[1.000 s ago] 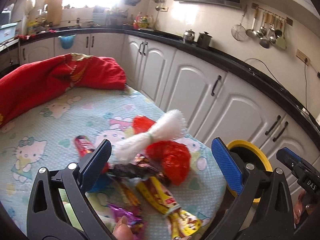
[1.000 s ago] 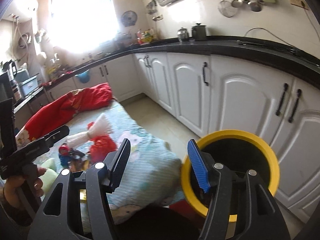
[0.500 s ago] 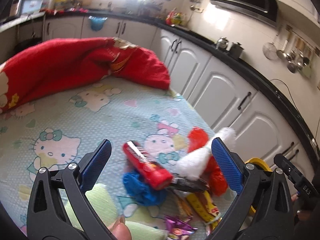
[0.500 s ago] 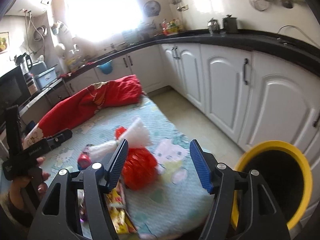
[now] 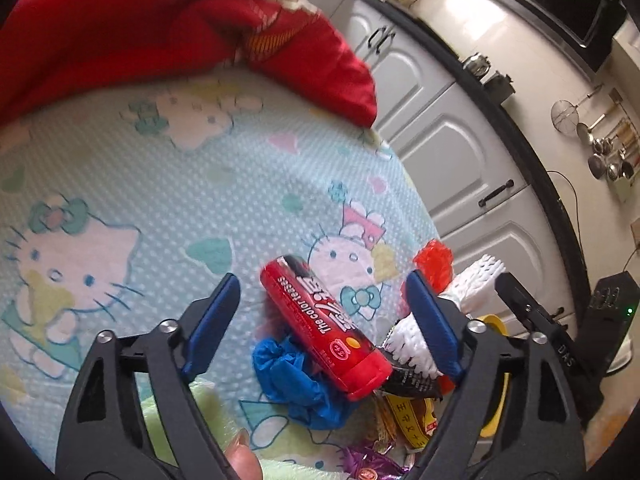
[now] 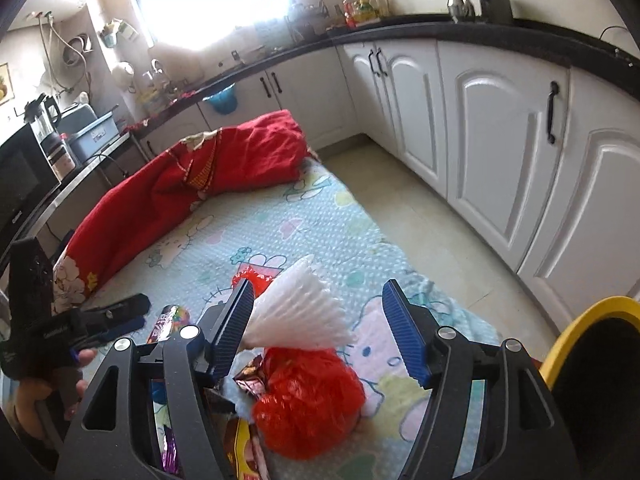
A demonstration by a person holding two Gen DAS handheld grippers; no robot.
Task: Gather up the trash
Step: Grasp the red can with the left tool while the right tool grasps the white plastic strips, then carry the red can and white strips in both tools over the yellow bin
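Note:
A pile of trash lies on the Hello Kitty sheet (image 5: pixel 168 184). In the left wrist view a red candy tube (image 5: pixel 324 328) lies over a crumpled blue glove (image 5: pixel 296 380), with white foam netting (image 5: pixel 476 280), a red plastic bag (image 5: pixel 434 258) and snack wrappers (image 5: pixel 412 420) to the right. My left gripper (image 5: pixel 320 312) is open, its jaws either side of the tube. In the right wrist view my right gripper (image 6: pixel 320 328) is open over the white foam netting (image 6: pixel 300 316) and red plastic bag (image 6: pixel 308 400). The yellow-rimmed trash bin (image 6: pixel 580 332) stands at lower right.
A red quilt (image 6: pixel 192 184) is bunched at the far end of the bed. White kitchen cabinets (image 6: pixel 500 128) with a black counter run along the right. Bare floor (image 6: pixel 420 200) lies between bed and cabinets. The left gripper also shows in the right wrist view (image 6: pixel 120 316).
Both grippers have swung from the bin toward the bed and come down close over the trash pile. The left now straddles the red tube, the right hangs over the foam netting.

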